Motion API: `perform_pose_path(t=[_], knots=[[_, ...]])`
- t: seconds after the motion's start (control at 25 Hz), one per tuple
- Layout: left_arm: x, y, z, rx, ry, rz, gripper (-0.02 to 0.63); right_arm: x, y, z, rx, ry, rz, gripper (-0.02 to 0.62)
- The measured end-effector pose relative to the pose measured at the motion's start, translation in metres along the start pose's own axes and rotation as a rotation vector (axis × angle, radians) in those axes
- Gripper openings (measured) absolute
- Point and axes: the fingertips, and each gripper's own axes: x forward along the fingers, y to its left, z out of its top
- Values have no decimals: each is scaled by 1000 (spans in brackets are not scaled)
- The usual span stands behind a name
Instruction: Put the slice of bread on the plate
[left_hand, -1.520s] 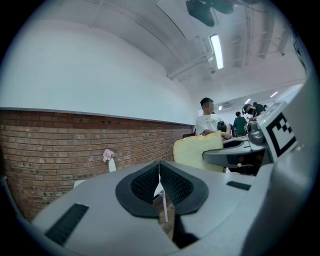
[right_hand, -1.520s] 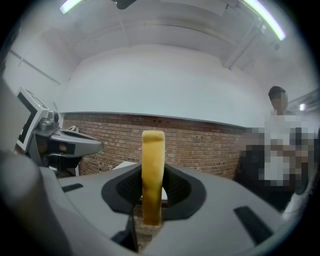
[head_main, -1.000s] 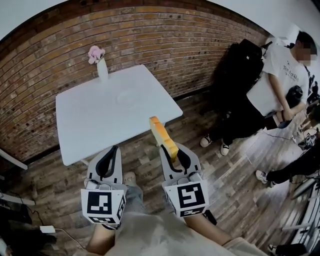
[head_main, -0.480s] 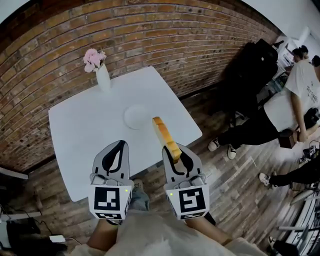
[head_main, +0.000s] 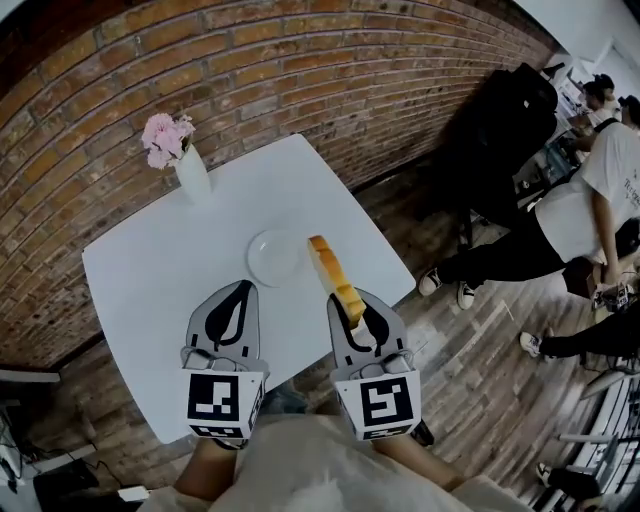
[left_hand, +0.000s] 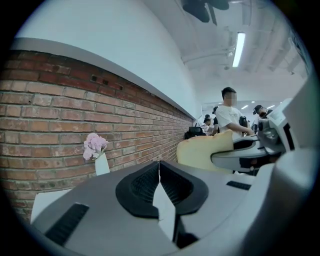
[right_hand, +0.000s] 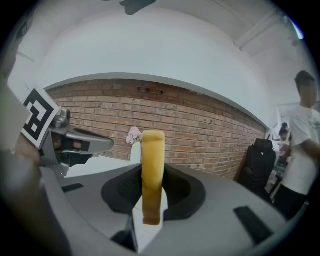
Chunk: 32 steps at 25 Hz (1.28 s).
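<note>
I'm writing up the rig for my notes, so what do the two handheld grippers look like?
Both the left gripper and the right gripper have pale grey, tapering bodies with black ribbed pads lining the jaws. Each carries a white cube printed with black square markers. The person wears a light top.

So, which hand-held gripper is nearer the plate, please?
Left. The left hand-held gripper is just short of the plate; the right hand-held gripper, gripping the bread, is off to its right.
</note>
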Motion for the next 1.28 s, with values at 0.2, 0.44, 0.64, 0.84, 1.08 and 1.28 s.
perform_pose_path(t=[0.2,0.44,0.64,0.84,1.08,1.28], knots=[[16,7,-1,-9,3,-16,14,14,-3,-3,-2,21,-3,92],[28,17,0,-31,-12,-24,14,38,-2,-7,-11,58,34,92],[39,23,-2,-34,11,-20,14,59,-1,-5,-16,56,70,92],[49,31,-10,-49,22,6,14,71,-4,-16,-4,85,109,92],[64,31,-24,-37,36,8,14,91,-13,-36,7,100,120,92],[81,32,-40,-38,58,5,14,120,-12,-56,35,86,133,92]])
